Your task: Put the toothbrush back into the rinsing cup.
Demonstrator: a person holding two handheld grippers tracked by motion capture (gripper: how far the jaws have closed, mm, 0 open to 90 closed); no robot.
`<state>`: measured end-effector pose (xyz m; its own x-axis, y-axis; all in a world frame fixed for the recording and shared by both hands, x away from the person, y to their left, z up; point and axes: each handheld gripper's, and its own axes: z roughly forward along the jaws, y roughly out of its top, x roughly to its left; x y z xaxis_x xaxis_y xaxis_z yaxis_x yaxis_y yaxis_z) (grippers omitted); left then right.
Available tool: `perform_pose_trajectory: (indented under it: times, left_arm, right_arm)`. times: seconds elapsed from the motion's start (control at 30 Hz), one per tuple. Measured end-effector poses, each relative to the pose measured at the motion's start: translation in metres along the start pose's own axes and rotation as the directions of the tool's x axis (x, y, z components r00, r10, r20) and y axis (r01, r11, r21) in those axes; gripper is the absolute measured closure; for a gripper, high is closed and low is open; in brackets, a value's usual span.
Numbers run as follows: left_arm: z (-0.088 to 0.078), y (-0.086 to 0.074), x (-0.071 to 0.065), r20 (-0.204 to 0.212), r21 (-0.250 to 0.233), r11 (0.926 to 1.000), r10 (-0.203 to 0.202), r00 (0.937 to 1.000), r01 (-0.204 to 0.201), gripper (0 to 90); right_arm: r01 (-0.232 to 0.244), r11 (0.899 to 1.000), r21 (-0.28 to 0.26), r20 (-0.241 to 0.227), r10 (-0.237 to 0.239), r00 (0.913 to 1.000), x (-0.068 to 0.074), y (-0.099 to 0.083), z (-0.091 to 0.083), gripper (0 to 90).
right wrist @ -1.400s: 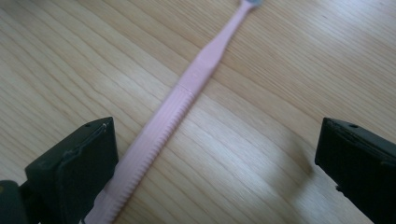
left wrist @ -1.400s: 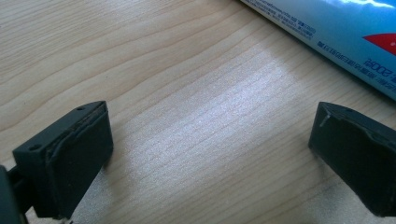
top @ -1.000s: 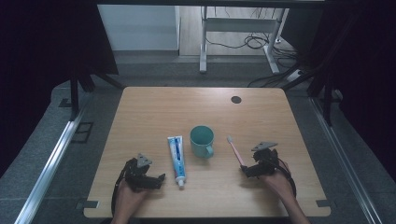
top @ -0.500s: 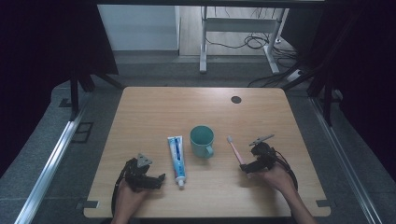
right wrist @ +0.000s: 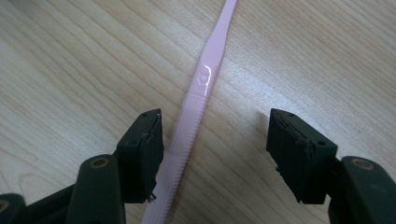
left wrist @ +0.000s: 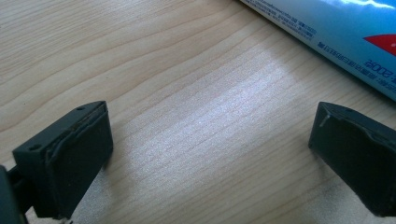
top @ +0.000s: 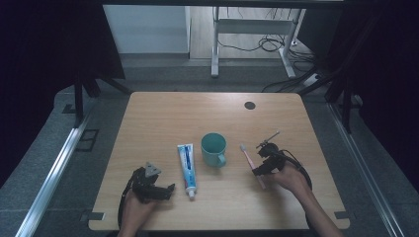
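A pink toothbrush [top: 248,159] lies on the wooden table [top: 197,113], right of a teal cup [top: 213,148]. My right gripper [top: 258,170] is lowered over its handle. In the right gripper view the handle [right wrist: 198,102] runs between the jaws, close against the left pad [right wrist: 144,154] and well apart from the right one. The jaws [right wrist: 215,140] have just been closing but stand open around the handle. My left gripper [top: 165,190] rests open on the table beside a blue and white toothpaste tube [top: 187,165]. Only bare wood lies between its pads [left wrist: 210,154], and the tube [left wrist: 336,37] lies beyond them.
A dark round grommet [top: 249,105] sits near the table's far edge. Black curtains hang on both sides. Beyond the table are a metal stand [top: 215,44] and cables on the floor. The person's forearms come in over the near edge.
My right gripper has shifted a little left and away from the person, onto the toothbrush handle, and has tilted. The left gripper, cup and toothpaste have not moved.
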<state>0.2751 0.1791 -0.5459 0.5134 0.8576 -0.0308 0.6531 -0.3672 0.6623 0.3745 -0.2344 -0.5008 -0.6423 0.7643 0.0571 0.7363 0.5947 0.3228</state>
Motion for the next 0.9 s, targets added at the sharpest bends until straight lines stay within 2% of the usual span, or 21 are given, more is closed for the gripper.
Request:
perform_pose_trajectory:
  times: [0.13,0.17,0.47,0.77,0.9]
  left_arm:
    - [0.0,0.0,0.0,0.0,0.0,1.0,0.0,1.0,0.0,0.0]
    - [0.0,0.0,0.0,0.0,0.0,1.0,0.0,1.0,0.0,0.0]
    - [0.0,0.0,0.0,0.0,0.0,1.0,0.0,1.0,0.0,0.0]
    - [0.0,0.0,0.0,0.0,0.0,1.0,0.0,1.0,0.0,0.0]
    - [0.0,0.0,0.0,0.0,0.001,1.0,0.001,1.0,-0.001,0.0]
  right_arm:
    - [-0.002,0.999,0.052,-0.014,0.003,0.9999,-0.001,0.009,0.002,43.1]
    - [-0.004,0.997,0.077,-0.023,0.005,0.9997,-0.001,0.014,0.003,46.6]
    - [-0.001,0.988,0.155,-0.034,0.006,0.9994,0.0,0.031,0.005,55.1]
    - [0.005,0.971,0.24,-0.003,-0.004,1.0,0.008,0.046,0.012,61.4]
    - [-0.011,0.965,0.262,0.01,0.008,0.9999,0.013,0.051,0.017,64.1]
